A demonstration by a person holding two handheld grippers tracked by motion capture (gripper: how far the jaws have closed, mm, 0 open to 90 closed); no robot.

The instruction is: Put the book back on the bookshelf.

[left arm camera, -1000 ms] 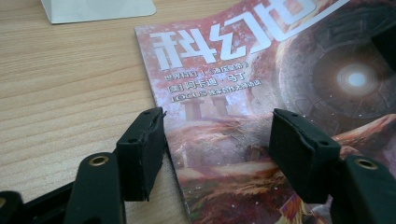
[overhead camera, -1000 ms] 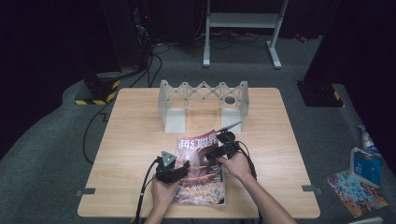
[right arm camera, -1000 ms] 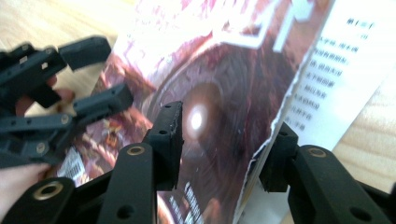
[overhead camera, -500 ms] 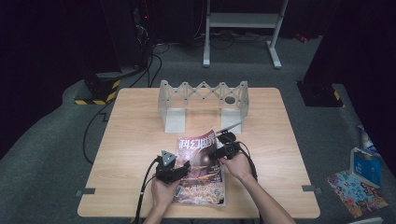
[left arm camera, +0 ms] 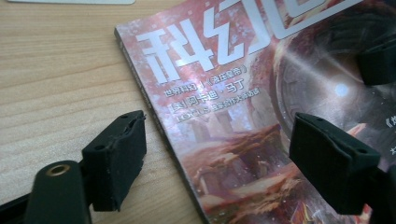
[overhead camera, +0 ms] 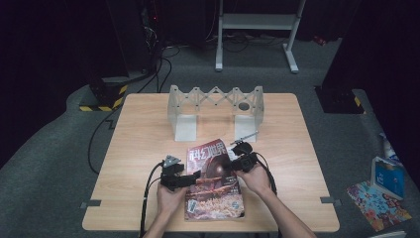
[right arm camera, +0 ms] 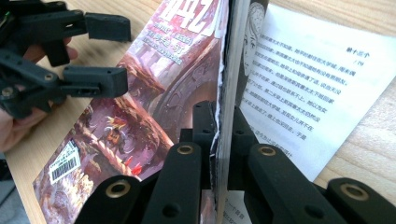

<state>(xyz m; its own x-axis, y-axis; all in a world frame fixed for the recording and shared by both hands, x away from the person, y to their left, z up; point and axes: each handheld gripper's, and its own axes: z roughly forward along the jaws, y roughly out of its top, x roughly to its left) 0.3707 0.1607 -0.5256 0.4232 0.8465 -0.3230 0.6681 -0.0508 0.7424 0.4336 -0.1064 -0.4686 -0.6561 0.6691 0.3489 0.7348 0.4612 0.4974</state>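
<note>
We see the magazine [overhead camera: 213,181] lying near the tabletop's [overhead camera: 143,139] near edge, about midway along it, with both forearms coming in over that edge. The right gripper [overhead camera: 236,161] reaches in from the magazine's right side, its fingers [right arm camera: 205,135] having just closed and now pinching the lifted front cover [right arm camera: 187,60]. The left gripper [overhead camera: 194,176] lies level at the magazine's left edge, its fingers [left arm camera: 116,154] having just spread wide, straddling that edge without gripping.

The magazine [left arm camera: 261,140] runs off the left gripper view's top, right and bottom edges. Its printed page [right arm camera: 303,88] is too blurred to read.
</note>
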